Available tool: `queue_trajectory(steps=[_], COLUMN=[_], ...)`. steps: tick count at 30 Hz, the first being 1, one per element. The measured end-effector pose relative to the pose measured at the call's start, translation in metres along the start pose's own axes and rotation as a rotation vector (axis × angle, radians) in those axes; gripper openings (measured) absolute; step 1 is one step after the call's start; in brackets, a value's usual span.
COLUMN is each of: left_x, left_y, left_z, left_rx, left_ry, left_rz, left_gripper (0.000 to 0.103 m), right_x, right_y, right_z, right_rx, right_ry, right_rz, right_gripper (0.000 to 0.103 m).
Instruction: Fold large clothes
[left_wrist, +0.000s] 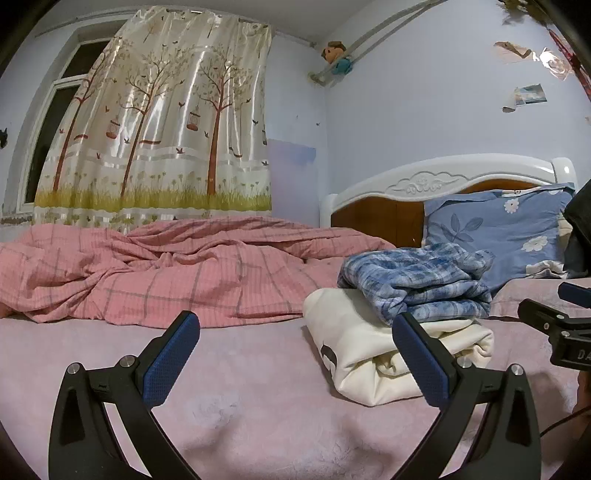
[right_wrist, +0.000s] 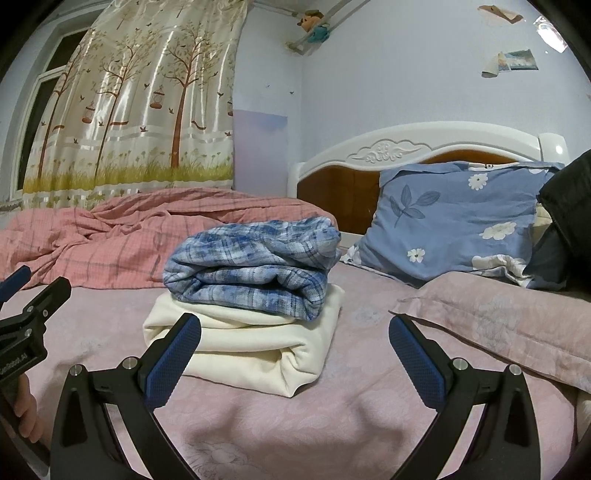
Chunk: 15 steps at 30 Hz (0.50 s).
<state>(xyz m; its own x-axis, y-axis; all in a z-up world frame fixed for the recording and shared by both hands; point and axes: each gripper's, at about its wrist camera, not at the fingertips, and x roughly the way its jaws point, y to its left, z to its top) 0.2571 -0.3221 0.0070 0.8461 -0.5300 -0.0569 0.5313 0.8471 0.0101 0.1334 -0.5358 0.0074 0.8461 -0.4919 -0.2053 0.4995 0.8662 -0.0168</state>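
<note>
Folded blue plaid garment (right_wrist: 255, 266) lies atop folded cream garment (right_wrist: 243, 343) on the bed (right_wrist: 332, 424), toward its headboard end; left gripper (left_wrist: 295, 358) and right gripper (right_wrist: 295, 358) hover with fingers spread wide, holding nothing.

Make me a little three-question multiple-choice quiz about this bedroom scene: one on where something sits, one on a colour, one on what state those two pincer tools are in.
1. Where is the blue plaid garment?
A. On top of the folded cream garment
B. Hanging from the curtain
C. Under the floral pillow

2. What colour is the rumpled checked duvet?
A. Green
B. Pink
C. Black

3. What state are the left gripper and right gripper in?
A. Both shut on cloth
B. One open, one shut
C. Both open, holding nothing

Answers:
1 A: the plaid bundle rests directly on the cream one, on the bed.
2 B: it is pink with darker check lines.
3 C: each pair of fingers is spread wide with nothing between them.
</note>
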Motion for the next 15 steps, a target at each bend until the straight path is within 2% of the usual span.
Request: queue_trajectory(steps=[15], left_x=[0.0002], left_y=[0.0007], left_z=[-0.0009], left_rx=[0.011], left_ry=[-0.001], left_rz=[0.001], left_gripper=[0.103], right_x=[0.0040], right_y=[-0.0005], right_z=[0.0002], right_rx=[-0.005], right_ry=[0.000], right_rz=[0.010], right_gripper=[0.103])
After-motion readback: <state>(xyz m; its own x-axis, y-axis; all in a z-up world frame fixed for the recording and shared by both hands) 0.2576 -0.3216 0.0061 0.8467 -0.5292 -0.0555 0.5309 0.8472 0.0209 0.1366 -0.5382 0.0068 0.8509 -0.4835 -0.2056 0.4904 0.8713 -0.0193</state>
